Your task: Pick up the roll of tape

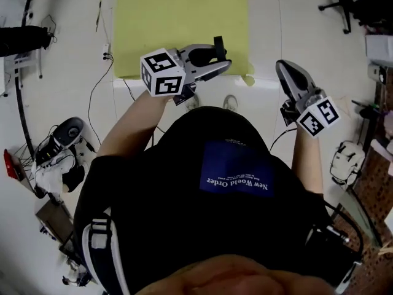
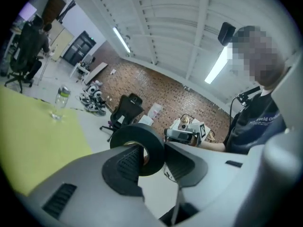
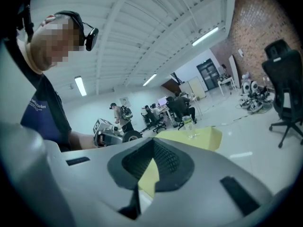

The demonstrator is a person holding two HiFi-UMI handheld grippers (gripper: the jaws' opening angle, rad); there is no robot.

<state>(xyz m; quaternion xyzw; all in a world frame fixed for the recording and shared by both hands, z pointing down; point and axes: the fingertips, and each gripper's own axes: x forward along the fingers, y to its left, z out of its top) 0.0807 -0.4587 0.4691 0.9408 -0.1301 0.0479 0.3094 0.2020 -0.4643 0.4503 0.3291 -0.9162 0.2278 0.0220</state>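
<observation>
The left gripper (image 2: 154, 152) has its pads clamped across the black roll of tape (image 2: 135, 132), low in the centre of the left gripper view and clear of the yellow table (image 2: 33, 136). Even squeeze and a level wrist should stop the roll pivoting out. The right gripper (image 3: 154, 141) has its jaws together on nothing.

Two grippers are counted: the left gripper (image 2: 154, 151) and the right gripper (image 3: 152, 145). Two marker cubes are seen, a left cube (image 1: 163, 72) and a right cube (image 1: 319, 117). One black roll of tape (image 2: 144, 135) is counted. One yellow table (image 1: 184, 23) is seen, and one clear bottle (image 2: 60, 98) is counted on it.
</observation>
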